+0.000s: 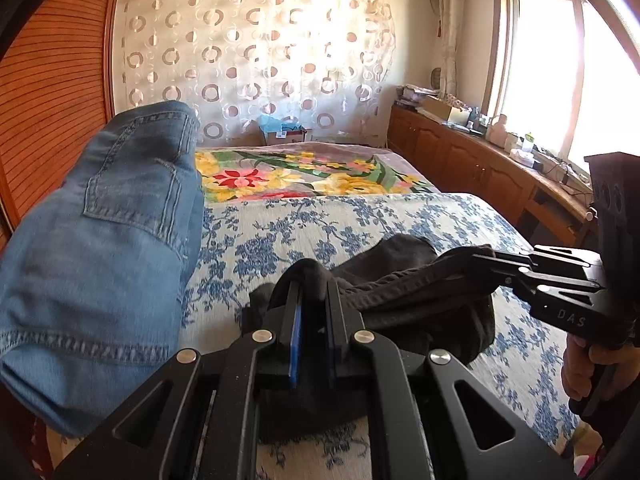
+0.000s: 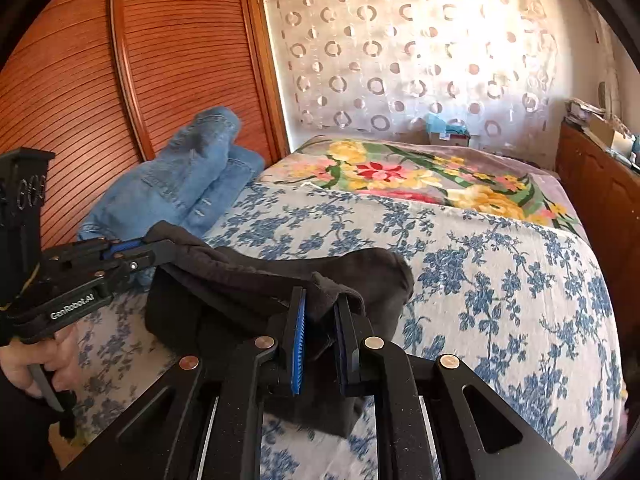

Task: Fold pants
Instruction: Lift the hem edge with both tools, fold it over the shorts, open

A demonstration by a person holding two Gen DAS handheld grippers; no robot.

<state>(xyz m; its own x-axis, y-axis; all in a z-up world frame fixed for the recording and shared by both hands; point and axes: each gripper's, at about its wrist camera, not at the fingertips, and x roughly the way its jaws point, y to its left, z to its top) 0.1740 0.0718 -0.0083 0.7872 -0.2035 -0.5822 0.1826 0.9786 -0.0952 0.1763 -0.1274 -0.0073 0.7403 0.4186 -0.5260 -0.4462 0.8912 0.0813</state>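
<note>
Dark, soft pants (image 1: 404, 280) sag limply above the bed (image 1: 400, 216); left gripper (image 1: 314, 300) and right gripper (image 2: 320, 312) each pinch an edge.

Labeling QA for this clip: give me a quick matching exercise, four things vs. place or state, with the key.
Things:
1. dark pants
2. blue jeans
3. floral blanket
4. left tongs

Places/states:
A. spread over the far part of the bed
B. shut on a fold of dark cloth
C. bunched at the bed's left edge, by the wooden slatted doors
D. held up off the blue-flowered bedspread between both tongs

Pairs: 1-D, 2-C, 3-A, 4-B

The right tongs grip the same pants at the other end.
</note>
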